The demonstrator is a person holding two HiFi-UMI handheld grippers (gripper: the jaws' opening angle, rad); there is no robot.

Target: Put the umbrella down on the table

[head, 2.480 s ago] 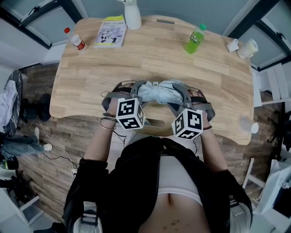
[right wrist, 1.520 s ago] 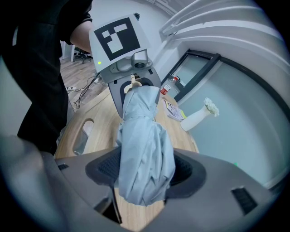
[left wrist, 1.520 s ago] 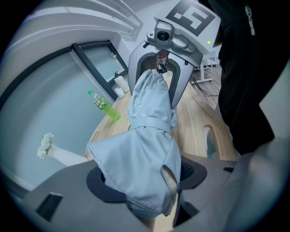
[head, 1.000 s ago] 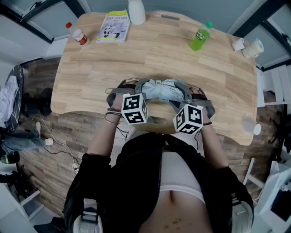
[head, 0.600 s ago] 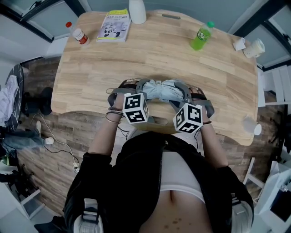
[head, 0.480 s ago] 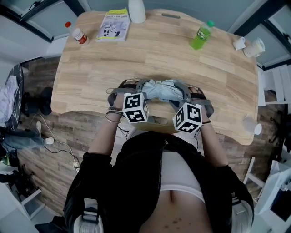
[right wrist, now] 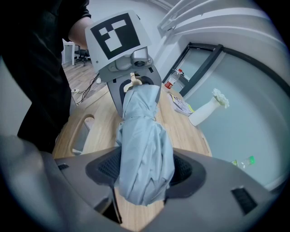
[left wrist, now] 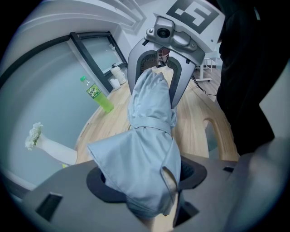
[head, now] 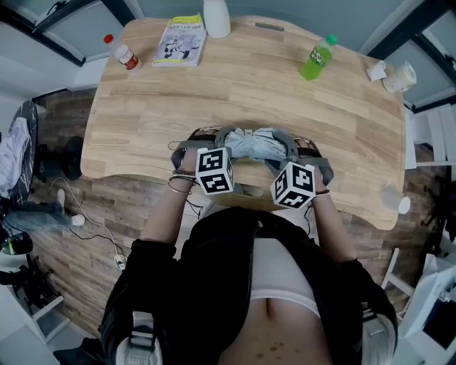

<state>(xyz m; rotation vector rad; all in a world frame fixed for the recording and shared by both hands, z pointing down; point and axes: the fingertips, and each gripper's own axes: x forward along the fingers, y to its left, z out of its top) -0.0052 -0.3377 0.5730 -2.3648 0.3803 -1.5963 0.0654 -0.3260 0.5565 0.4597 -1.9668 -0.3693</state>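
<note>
A folded pale blue umbrella [head: 251, 142] lies crosswise near the front edge of the wooden table [head: 142, 107], and each gripper holds one end. My left gripper [head: 214, 140] is shut on its left end; in the left gripper view the bunched fabric [left wrist: 149, 167] fills the gap between the pads. My right gripper [head: 294, 151] is shut on the right end, with the cloth [right wrist: 145, 158] wedged between its pads. Each gripper view shows the other gripper at the far end of the umbrella. Whether the umbrella touches the tabletop I cannot tell.
At the back of the table stand a green bottle [head: 317, 58], a white vase [head: 216, 18], a booklet [head: 178, 32] and a small red-capped bottle [head: 125, 53]. Cups [head: 392, 73] sit at the right corner. A slot [head: 246, 189] cuts the front edge by my body.
</note>
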